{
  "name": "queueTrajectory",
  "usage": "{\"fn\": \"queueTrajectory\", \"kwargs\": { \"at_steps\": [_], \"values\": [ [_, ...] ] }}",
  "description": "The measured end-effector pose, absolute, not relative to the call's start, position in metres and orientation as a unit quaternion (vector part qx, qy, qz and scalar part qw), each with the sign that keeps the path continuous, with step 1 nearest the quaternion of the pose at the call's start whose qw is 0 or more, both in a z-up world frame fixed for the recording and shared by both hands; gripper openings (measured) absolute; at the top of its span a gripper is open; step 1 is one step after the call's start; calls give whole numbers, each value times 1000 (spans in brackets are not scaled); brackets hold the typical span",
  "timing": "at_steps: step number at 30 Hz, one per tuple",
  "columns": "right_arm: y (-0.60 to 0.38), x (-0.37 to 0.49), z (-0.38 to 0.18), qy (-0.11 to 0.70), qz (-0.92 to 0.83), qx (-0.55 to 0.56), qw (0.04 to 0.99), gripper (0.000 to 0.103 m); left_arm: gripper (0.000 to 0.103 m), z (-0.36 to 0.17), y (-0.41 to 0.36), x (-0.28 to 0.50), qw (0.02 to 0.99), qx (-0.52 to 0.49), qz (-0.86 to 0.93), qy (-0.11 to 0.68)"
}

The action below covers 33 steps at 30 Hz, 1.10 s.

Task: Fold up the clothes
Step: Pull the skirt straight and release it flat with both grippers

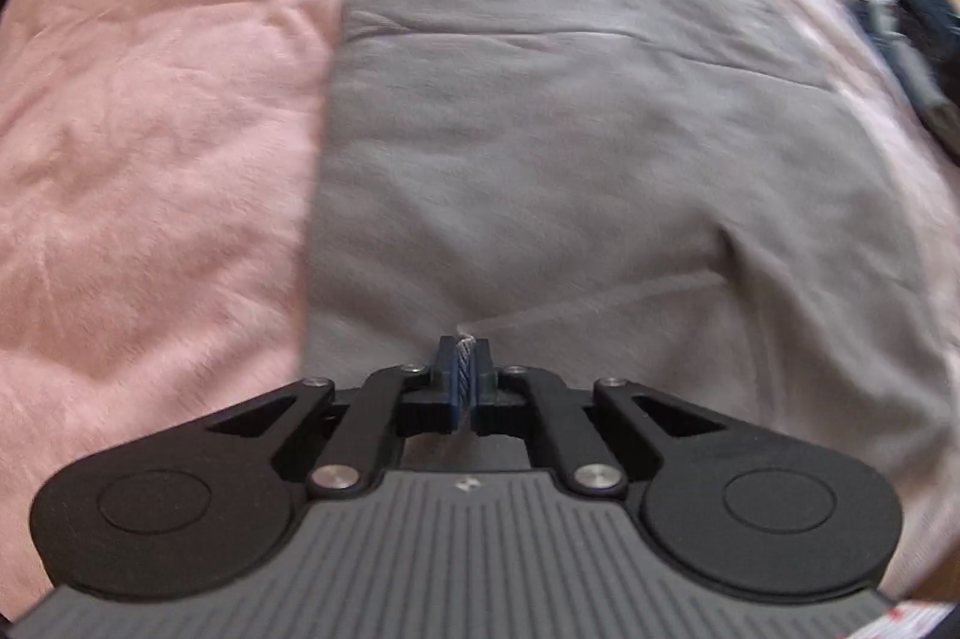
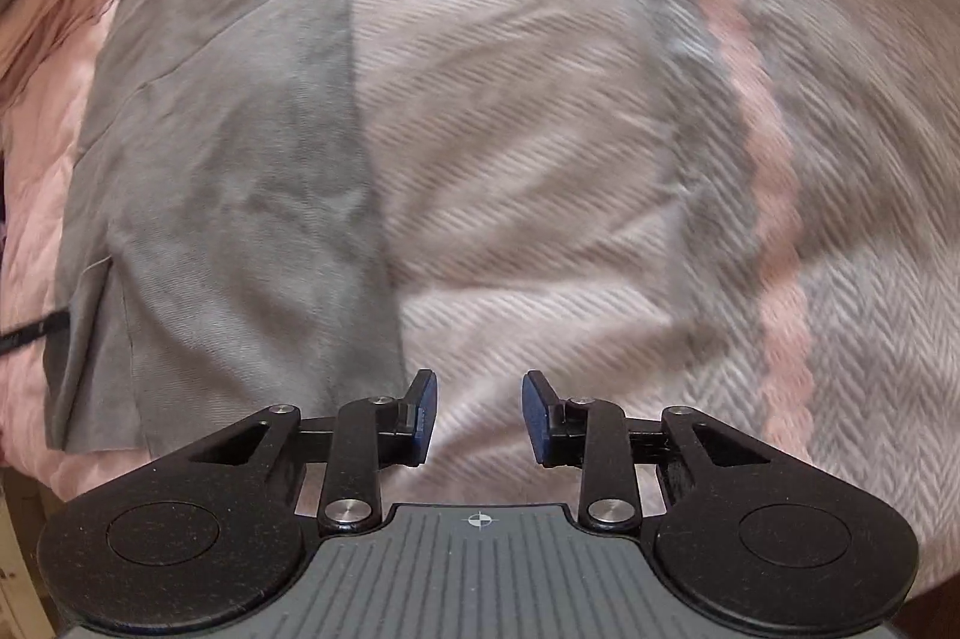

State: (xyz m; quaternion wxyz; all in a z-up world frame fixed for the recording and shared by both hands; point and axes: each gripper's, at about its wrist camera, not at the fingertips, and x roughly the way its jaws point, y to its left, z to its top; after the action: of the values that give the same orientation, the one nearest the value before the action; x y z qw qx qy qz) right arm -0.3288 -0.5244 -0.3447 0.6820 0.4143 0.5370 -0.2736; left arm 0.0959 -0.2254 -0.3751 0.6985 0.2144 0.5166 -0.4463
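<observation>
Pinching a fold of the grey garment (image 1: 540, 129), the left gripper (image 1: 465, 369) has its jaws clenched on the cloth. The right gripper (image 2: 479, 414) hangs with jaws released over the herringbone blanket (image 2: 540, 159), beside the garment's right edge. A pink bedcover (image 1: 150, 129) borders its left side. Motion blur softens detail.

Left gripper (image 1: 465, 348): black linkage arms, two round black side housings, silver pivot screws, grey ribbed body plate marked with small white emblem, dark blue ribbed pads. Right gripper (image 2: 479, 387): same black arms, silver screws, blue pads (image 2: 425, 414), white crosshair mark printed on grey ribbed plate.
</observation>
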Motion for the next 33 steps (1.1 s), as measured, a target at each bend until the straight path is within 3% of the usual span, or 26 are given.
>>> {"fn": "queueTrajectory", "kwargs": {
  "at_steps": [7, 10, 11, 17, 22, 27, 33],
  "values": [
    [-511, -315, -344, 560, -255, 383, 689, 28, 1, -353, -176, -16, 629, 238, -521, 525],
    [-505, -296, -336, 556, -244, 341, 717, 29, 18, -359, -160, -23, 621, 228, -490, 568],
    [-504, -290, -333, 547, -243, 328, 731, 32, 30, -357, -156, -21, 629, 230, -477, 569],
    [-478, -242, -320, 478, -188, 222, 829, 36, 32, -339, -170, 15, 709, 179, -447, 515],
    [-448, -185, -332, 459, -143, 178, 859, 36, 32, -353, -227, 32, 758, 198, -407, 469],
    [-408, -167, -379, 536, -108, 103, 831, 36, 32, -380, -257, 26, 766, 201, -366, 489],
    [-379, -243, -398, 615, -112, 100, 774, 36, 32, -397, -210, -46, 708, 303, -408, 490]
  ]
}}
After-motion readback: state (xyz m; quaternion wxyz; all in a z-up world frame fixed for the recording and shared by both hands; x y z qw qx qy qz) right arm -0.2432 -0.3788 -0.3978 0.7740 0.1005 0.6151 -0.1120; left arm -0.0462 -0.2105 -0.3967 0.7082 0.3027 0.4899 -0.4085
